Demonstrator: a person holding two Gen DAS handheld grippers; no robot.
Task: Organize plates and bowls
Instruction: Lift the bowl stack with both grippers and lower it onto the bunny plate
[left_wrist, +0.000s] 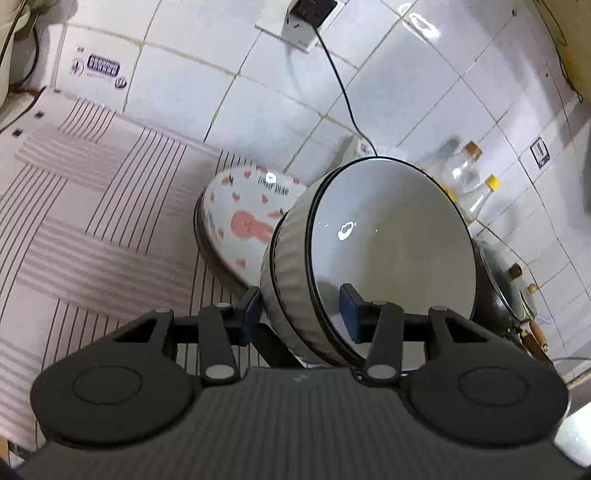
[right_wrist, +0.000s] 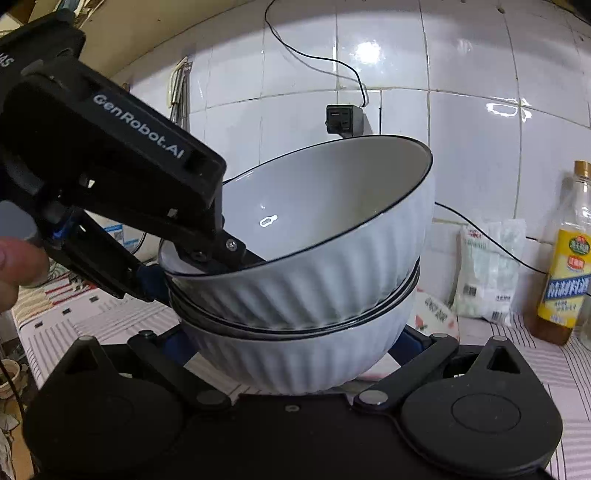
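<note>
Nesting: ribbed bowl (right_wrist: 303, 288) inside lower bowl (right_wrist: 295, 365), both empty.

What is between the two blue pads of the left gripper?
The nested walls of the stacked ribbed bowls: the left gripper pinches them, one pad outside, one inside. The left wrist view shows it.

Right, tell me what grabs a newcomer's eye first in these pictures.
The stacked ribbed white bowls fill the middle of the right wrist view, with the left tongs clamped over the top bowl's rim from the left. Behind them in the left wrist view lies a plate with pink hearts on the striped cloth.
</note>
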